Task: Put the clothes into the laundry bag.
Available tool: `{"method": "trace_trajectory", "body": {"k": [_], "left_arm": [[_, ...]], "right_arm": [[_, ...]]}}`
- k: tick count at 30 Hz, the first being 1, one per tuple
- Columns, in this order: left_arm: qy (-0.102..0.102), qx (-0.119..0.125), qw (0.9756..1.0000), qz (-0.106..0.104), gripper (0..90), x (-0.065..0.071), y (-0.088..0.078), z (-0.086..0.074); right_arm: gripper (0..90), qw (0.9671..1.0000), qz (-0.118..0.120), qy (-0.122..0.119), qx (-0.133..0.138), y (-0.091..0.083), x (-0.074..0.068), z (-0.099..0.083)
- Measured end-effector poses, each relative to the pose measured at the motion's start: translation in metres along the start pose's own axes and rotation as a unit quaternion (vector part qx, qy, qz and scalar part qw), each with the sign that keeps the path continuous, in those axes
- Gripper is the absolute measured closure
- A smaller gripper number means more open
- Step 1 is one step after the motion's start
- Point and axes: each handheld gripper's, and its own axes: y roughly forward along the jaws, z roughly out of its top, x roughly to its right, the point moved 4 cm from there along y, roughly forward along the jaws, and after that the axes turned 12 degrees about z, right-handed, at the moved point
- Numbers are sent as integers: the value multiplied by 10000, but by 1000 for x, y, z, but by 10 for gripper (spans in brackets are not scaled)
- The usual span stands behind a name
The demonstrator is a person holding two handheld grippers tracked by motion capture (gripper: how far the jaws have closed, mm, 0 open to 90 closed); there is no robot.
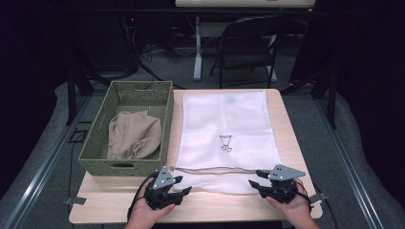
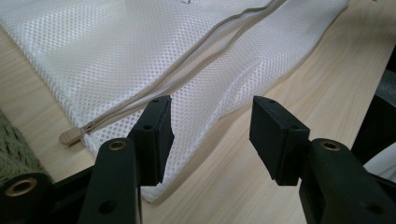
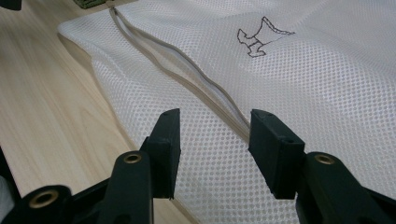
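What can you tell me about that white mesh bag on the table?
The white mesh bag is a flat net pouch with a small dark line drawing printed on it. A beige zipper crosses its near end, its pull tab at one corner. It lies spread on the wooden table, beside a green woven basket, nothing gripping it.

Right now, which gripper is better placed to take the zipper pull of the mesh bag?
Left. The zipper pull lies at the mesh bag's near-left corner, just beside the left gripper's open jaws. The right gripper hovers open over the zipper's other stretch.
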Motion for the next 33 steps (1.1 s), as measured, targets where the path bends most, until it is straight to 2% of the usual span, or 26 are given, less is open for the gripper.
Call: {"method": "trace_trajectory", "body": {"k": [2, 6, 8, 15, 23, 29, 33], "left_arm": [[-19, 17, 10000, -80, 488, 1, -1, 2], [-15, 123, 9999, -60, 484, 2, -8, 7], [-112, 165, 9997, -120, 470, 1, -12, 10], [-14, 240, 9997, 16, 439, -3, -25, 23], [-30, 105, 9999, 50, 446, -11, -32, 33], [129, -1, 9997, 194, 441, -15, -38, 42], [160, -82, 9995, 267, 437, -18, -41, 47]], "right_arm": [[530, 10000, -15, -31, 10, -1, 0, 0], [526, 10000, -29, -3, 56, -4, 0, -1], [524, 10000, -24, 29, 82, -4, 1, 0], [514, 9999, -23, 51, 84, -1, 2, 0], [506, 10000, -22, 37, 71, -1, 1, 0], [506, 10000, -6, 29, 70, 0, -1, 0], [506, 10000, 41, 7, 50, 1, -2, 1]]}}
